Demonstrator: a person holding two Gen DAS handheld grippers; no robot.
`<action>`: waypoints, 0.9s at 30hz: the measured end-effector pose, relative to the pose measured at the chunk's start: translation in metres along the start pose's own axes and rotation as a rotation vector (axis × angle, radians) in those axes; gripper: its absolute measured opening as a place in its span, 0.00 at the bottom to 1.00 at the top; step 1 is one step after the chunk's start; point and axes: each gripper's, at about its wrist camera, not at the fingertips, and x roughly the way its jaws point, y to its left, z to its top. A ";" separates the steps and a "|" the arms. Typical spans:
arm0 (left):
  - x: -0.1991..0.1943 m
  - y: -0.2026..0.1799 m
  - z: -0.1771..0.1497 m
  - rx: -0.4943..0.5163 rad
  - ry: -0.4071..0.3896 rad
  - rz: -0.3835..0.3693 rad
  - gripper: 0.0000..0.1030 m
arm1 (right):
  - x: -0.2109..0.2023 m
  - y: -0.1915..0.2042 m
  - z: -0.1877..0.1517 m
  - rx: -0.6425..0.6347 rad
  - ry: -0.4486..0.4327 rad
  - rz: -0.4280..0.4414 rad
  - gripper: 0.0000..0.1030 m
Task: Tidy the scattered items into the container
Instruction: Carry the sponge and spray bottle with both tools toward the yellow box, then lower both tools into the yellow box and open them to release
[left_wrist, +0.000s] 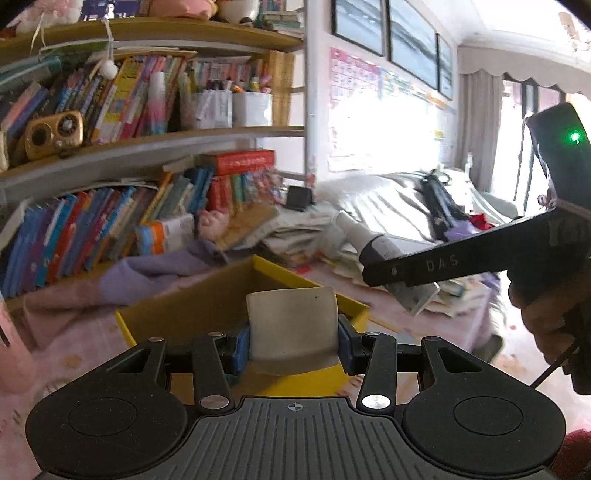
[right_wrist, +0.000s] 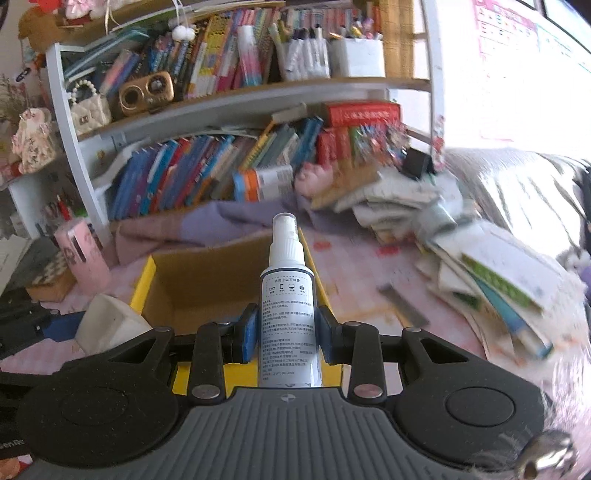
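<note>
My left gripper (left_wrist: 293, 343) is shut on a white, rounded square block (left_wrist: 291, 325), its blue pads pressing both sides. It hangs above an open cardboard box with a yellow rim (left_wrist: 177, 314). My right gripper (right_wrist: 288, 334) is shut on a white spray bottle (right_wrist: 287, 291) with a clear cap and printed label, the nozzle pointing forward over the same box (right_wrist: 207, 280). In the left wrist view the right gripper (left_wrist: 380, 266) comes in from the right with the bottle (left_wrist: 369, 236). In the right wrist view the white block (right_wrist: 110, 325) shows at the left.
A metal ruler (right_wrist: 402, 302) lies on the pink table cover to the right of the box. A messy pile of books and papers (right_wrist: 498, 288) sits further right. A pink cylinder (right_wrist: 83, 254) stands on the left, purple cloth (right_wrist: 221, 221) behind the box, and bookshelves (left_wrist: 147, 140) at the back.
</note>
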 end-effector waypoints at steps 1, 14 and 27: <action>0.006 0.002 0.002 -0.004 0.003 0.016 0.42 | 0.008 -0.001 0.005 -0.004 0.003 0.010 0.30; 0.074 0.024 -0.007 -0.060 0.159 0.205 0.42 | 0.121 0.003 0.029 -0.141 0.174 0.168 0.30; 0.111 0.029 -0.025 -0.080 0.320 0.284 0.43 | 0.197 0.017 0.018 -0.277 0.377 0.266 0.30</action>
